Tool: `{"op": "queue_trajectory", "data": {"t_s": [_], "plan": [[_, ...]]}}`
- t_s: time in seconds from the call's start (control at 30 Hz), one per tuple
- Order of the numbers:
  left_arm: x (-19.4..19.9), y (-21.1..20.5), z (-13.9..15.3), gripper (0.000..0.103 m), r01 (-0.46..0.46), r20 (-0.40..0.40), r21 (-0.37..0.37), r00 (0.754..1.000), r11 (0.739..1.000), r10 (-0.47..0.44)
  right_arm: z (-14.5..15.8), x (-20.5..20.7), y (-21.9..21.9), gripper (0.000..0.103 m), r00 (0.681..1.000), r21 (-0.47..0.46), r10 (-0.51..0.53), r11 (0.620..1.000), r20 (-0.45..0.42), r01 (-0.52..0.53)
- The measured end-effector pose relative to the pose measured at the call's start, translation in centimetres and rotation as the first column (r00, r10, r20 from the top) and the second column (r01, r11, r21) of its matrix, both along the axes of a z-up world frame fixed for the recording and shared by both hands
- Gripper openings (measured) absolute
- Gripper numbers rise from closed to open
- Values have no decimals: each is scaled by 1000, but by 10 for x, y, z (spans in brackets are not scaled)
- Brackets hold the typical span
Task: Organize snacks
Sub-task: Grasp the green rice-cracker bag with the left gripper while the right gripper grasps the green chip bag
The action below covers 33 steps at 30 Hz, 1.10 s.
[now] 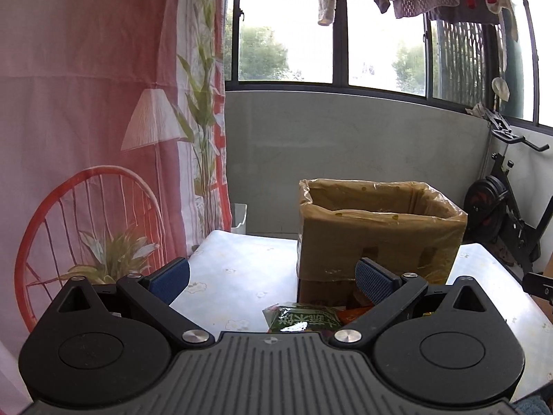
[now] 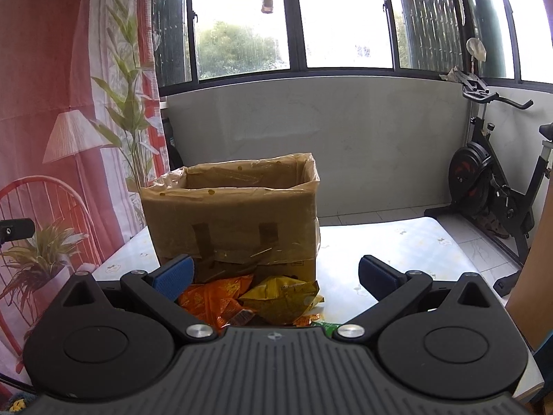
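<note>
Crinkled foil snack packets (image 2: 255, 299) lie before a plastic-lined cardboard box (image 2: 235, 218); both grippers' ribbed blue fingers (image 2: 172, 278) gape wide.

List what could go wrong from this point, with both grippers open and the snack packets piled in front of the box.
1. The orange packet and yellow packet overlap, so the right gripper might pinch both.
2. The packets lie against the cardboard box; reaching in could shove it.
3. The loose plastic liner over the rim might snag a packet on the way in.
</note>
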<state>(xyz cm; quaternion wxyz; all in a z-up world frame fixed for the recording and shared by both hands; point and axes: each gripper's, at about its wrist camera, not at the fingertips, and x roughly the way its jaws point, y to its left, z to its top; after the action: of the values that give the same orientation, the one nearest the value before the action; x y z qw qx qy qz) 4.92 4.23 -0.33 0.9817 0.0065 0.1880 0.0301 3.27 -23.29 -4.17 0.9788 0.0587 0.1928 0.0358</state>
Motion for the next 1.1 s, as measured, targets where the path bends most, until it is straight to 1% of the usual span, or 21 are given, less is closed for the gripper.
{"op": "queue_trajectory", "data": {"t_s": [0.07, 0.2, 0.27, 0.37, 0.47, 0.6, 0.73, 0.8, 0.93, 1.1], "plan": [[10, 7, -4, 103, -11, -7, -31, 1000, 999, 10, -5, 8, -1, 103, 1000, -2, 2, 1000, 13, -2], [32, 18, -18, 102, -31, -25, -70, 999, 997, 29, -19, 25, -2, 103, 1000, 10, 8, 1000, -3, -8], [43, 19, -28, 102, -34, -40, -65, 999, 997, 32, -28, 35, -2, 103, 1000, 5, 6, 1000, -5, -6], [65, 23, -44, 102, -27, -72, -59, 997, 998, 23, -40, 47, 2, 103, 1000, -32, -12, 999, -7, 12], [86, 26, -62, 101, -8, -97, -65, 995, 998, 2, -54, 58, 1, 103, 1000, -3, -2, 1000, -31, 2], [112, 24, -88, 99, 27, -137, -46, 990, 999, -33, -71, 70, -1, 103, 998, 21, 6, 1000, -68, -5], [135, 18, -114, 99, 79, -206, -48, 975, 996, -88, -87, 75, -3, 103, 995, 7, -9, 1000, -102, 9], [147, 17, -126, 97, 96, -242, -64, 964, 993, -109, -93, 76, -3, 103, 994, -6, -23, 1000, -111, 23], [165, 15, -145, 96, 125, -281, -102, 948, 987, -149, -104, 80, -6, 103, 991, 8, -19, 1000, -134, 21], [179, 12, -161, 97, 142, -314, -114, 934, 983, -171, -111, 87, -7, 103, 988, 13, -18, 1000, -153, 20]]}}
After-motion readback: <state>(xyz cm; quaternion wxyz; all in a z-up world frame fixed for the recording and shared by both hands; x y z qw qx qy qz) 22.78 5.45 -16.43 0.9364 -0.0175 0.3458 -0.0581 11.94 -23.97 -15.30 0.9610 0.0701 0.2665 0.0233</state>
